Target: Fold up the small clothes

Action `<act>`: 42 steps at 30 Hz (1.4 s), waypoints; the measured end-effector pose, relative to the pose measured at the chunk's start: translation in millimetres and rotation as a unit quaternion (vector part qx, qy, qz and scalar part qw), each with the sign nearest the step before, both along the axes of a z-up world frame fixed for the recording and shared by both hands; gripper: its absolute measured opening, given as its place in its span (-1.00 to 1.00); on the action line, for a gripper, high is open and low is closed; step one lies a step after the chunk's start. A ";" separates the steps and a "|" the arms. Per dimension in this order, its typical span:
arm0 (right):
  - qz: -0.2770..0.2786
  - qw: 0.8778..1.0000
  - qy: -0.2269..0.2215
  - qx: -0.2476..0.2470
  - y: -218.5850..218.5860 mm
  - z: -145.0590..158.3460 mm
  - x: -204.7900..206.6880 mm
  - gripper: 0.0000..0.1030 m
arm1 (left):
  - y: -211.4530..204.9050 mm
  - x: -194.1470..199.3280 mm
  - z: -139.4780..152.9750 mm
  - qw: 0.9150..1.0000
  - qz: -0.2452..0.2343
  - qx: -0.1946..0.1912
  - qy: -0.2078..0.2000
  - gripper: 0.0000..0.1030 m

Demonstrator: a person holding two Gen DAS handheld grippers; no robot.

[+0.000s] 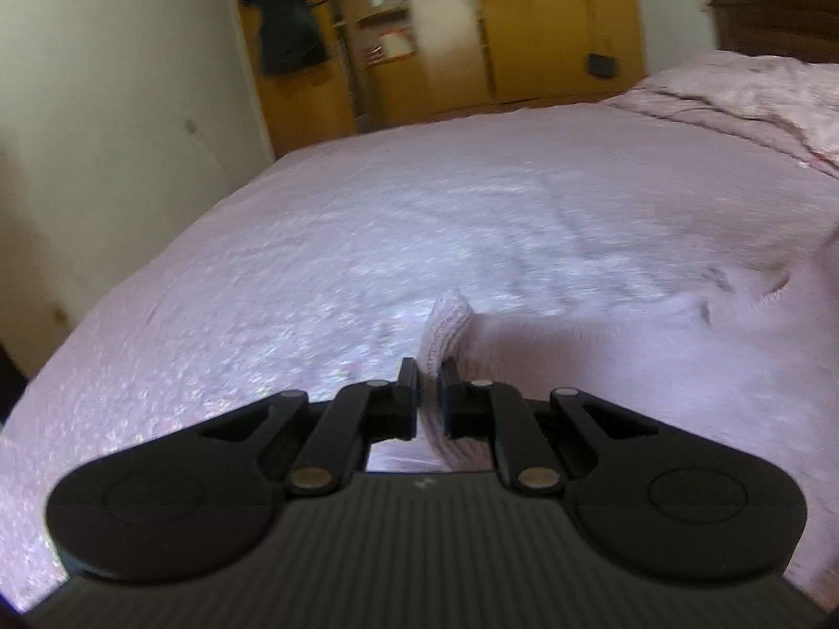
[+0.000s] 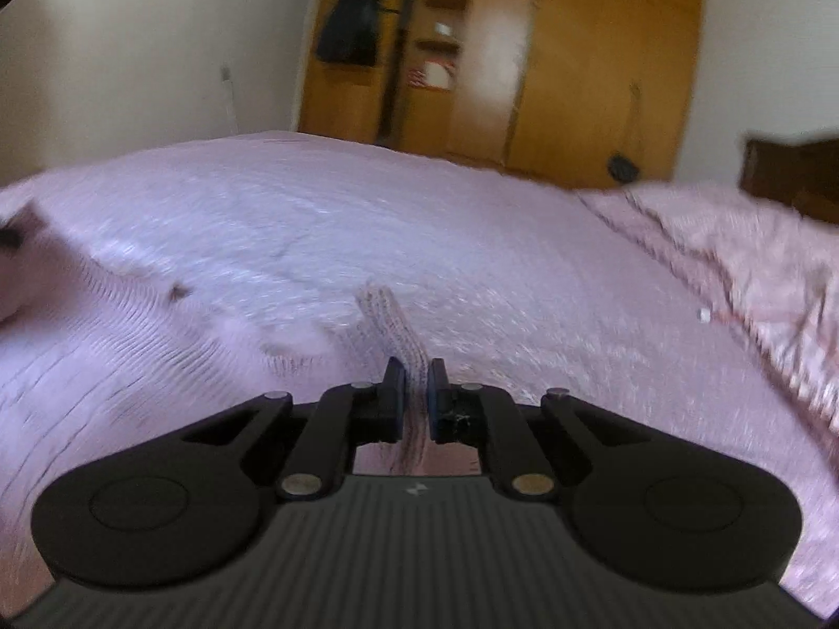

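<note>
A small pale pink knitted garment (image 1: 603, 346) lies on the pink bedspread (image 1: 367, 220). My left gripper (image 1: 429, 375) is shut on a ribbed edge of it, which stands up between the black fingers; the rest of the garment spreads away to the right. In the right wrist view the same knitted garment (image 2: 120, 325) stretches off to the left, and my right gripper (image 2: 417, 375) is shut on another ribbed edge that sticks up past its fingertips. Both views are blurred.
The bedspread (image 2: 472, 241) covers a wide bed. A rumpled pink quilt (image 2: 744, 251) lies at the right by a dark headboard (image 2: 792, 173). Behind the bed stands a yellow wooden wardrobe (image 1: 524, 26) with a dark garment (image 1: 286, 26) hanging on it. A white wall (image 1: 105, 78) is at left.
</note>
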State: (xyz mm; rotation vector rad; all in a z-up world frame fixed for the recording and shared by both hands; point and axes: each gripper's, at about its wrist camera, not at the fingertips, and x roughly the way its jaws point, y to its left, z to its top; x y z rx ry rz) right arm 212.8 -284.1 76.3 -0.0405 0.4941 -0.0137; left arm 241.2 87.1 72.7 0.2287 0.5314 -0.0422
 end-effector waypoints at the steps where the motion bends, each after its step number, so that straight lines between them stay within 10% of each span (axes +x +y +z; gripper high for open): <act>1: -0.009 1.000 0.008 0.002 -5.3 -4.3 7.9 -0.84 | 3.6 7.5 -3.8 1.000 0.007 -0.001 0.008 -0.81; 12: -0.041 0.996 0.081 -0.004 -19.7 -63.5 59.7 -0.80 | 22.4 45.7 -45.8 0.997 0.029 0.010 0.071 -0.69; 17: -0.047 0.995 0.085 0.014 -25.9 -62.0 61.2 -0.48 | 33.3 44.5 -37.7 0.995 0.067 -0.020 0.077 -0.04; 20: -0.074 0.993 0.083 0.027 -30.7 -55.4 55.1 0.06 | 44.7 36.7 -30.3 0.991 0.077 -0.056 0.089 -0.04; 42: -0.082 0.961 0.122 0.235 -71.2 -44.0 -61.8 0.33 | 27.1 -80.6 9.5 0.988 0.059 -0.074 0.121 0.01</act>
